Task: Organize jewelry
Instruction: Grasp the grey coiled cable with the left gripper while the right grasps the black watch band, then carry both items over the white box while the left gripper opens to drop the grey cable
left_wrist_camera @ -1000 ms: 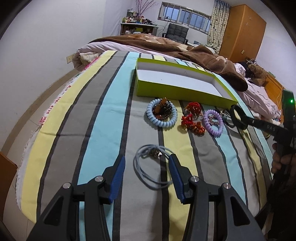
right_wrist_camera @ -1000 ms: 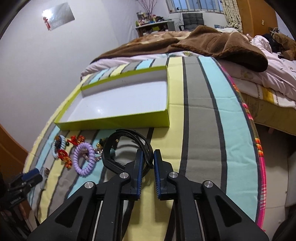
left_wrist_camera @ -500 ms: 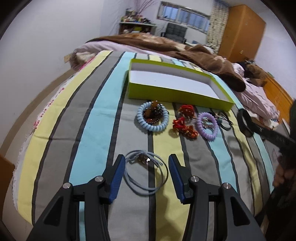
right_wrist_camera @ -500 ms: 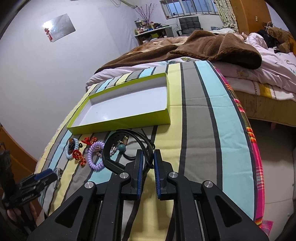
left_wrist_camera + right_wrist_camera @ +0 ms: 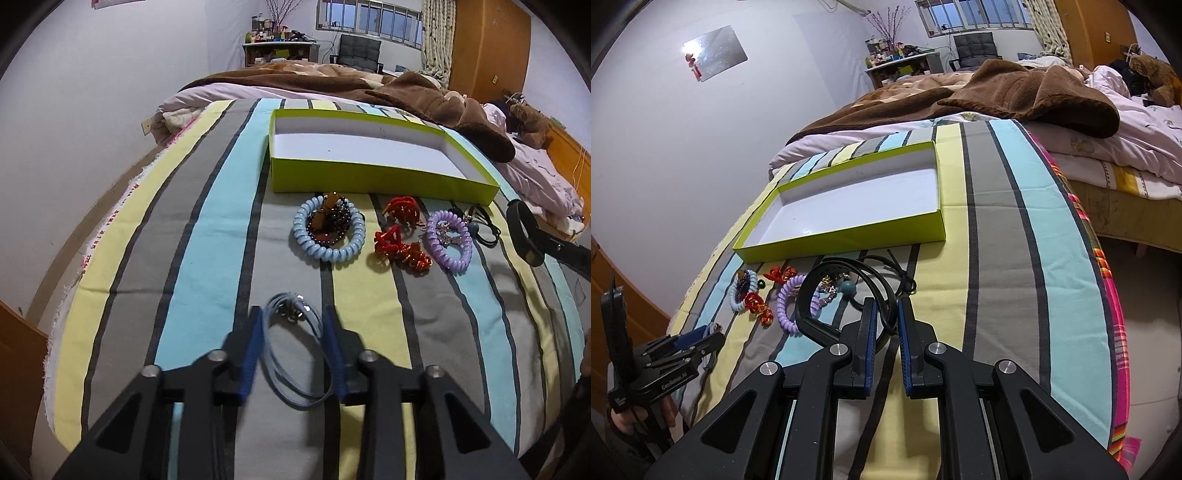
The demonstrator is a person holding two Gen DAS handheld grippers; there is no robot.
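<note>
The left gripper, fingers just narrowing around the thin, limp, light blue cord loop, should pinch its doubled strands; right gripper clamps the stiff black band.

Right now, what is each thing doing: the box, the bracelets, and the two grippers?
Green box: open, nothing inside.
Blue spiral bracelet: lying on the bed, brown beads inside its ring.
Purple spiral bracelet: lying on the bed.
Blue cord necklace: on the bed, between the fingers.
Left gripper: just been closing around the necklace.
Right gripper: shut on black headband.
</note>
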